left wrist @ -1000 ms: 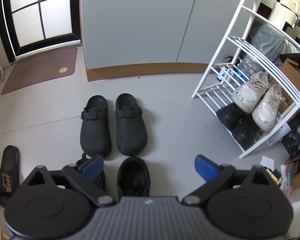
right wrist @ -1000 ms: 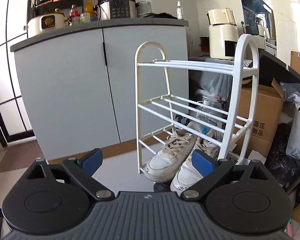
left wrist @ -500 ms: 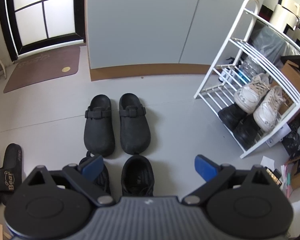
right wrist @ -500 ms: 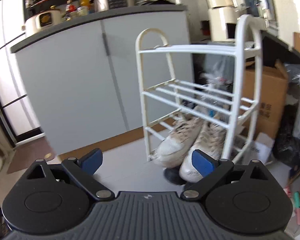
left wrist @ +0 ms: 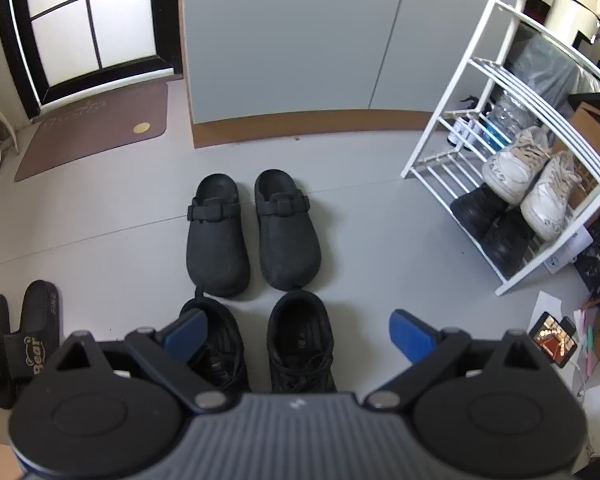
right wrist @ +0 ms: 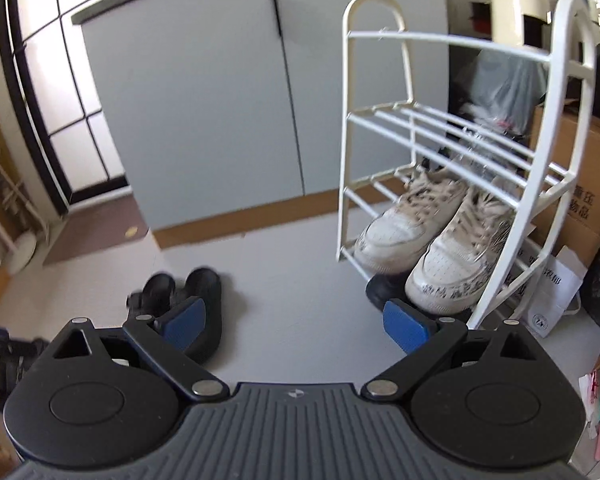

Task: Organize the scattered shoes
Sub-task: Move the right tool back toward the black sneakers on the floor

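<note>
Both tongs hang empty above the floor with their blue pads spread wide apart. Our left tongs (left wrist: 296,334) sit at the bottom of the left wrist view, over a pair of black lace-up sneakers (left wrist: 300,340) that stand side by side at lower centre; one blue pad overlaps the left sneaker in the picture, though we cannot tell whether it touches. Just above them in the frame a pair of black clogs (left wrist: 252,232) stands side by side, toes nearly meeting the sneakers' heels. At the lower left edge lies a pair of black slides (left wrist: 18,336), one marked "Bear", well apart from the other shoes.

At the right of that view stands a white wire shoe rack (left wrist: 496,92). A pair of white sneakers (left wrist: 528,184) rests on one of its lower shelves, and a pair of black shoes (left wrist: 488,220) sits on the shelf beneath them. A phone (left wrist: 554,338) with a lit screen lies on the floor at the lower right, near the rack's foot. A brown doormat (left wrist: 96,128) lies at the upper left, before a glazed door.

Our right tongs (right wrist: 296,326) fill the bottom of the right wrist view, facing a grey cabinet (right wrist: 204,112). In that view the rack stands at the right with the white sneakers on it, and the black clogs show at lower left, partly behind the left pad.
</note>
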A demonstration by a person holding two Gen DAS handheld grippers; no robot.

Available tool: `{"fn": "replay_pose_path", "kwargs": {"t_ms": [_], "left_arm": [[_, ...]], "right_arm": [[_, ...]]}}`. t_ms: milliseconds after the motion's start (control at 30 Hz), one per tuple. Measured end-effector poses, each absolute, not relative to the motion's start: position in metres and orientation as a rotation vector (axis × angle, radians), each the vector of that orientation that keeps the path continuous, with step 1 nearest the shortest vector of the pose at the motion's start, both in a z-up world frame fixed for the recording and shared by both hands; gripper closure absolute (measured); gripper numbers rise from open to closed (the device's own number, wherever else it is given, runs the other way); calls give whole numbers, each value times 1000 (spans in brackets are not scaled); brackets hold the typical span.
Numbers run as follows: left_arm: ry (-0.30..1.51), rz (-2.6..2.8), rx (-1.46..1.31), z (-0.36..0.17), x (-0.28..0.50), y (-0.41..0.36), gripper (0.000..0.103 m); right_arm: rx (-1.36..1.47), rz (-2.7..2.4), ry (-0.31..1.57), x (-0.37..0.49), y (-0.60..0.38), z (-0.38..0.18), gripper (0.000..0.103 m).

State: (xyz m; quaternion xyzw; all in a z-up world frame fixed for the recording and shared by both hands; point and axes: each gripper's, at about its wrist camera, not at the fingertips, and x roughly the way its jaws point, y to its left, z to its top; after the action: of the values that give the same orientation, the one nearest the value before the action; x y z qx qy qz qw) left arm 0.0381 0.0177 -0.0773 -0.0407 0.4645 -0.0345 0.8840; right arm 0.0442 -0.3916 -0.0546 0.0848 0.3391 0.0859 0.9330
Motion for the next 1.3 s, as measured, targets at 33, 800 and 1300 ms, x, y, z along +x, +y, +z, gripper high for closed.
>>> {"fn": "replay_pose_path", "kwargs": {"t_ms": [33, 800, 1300], "left_arm": [[968, -70, -87, -77, 38, 19, 4], [1049, -50, -87, -91, 56, 25, 4], [1050, -49, -107, -94, 75, 27, 3]], "right_arm": [[181, 182, 701, 44, -391, -57, 5], [187, 367, 841, 55, -342, -88, 5], [170, 438, 911, 74, -305, -109, 5]]}}
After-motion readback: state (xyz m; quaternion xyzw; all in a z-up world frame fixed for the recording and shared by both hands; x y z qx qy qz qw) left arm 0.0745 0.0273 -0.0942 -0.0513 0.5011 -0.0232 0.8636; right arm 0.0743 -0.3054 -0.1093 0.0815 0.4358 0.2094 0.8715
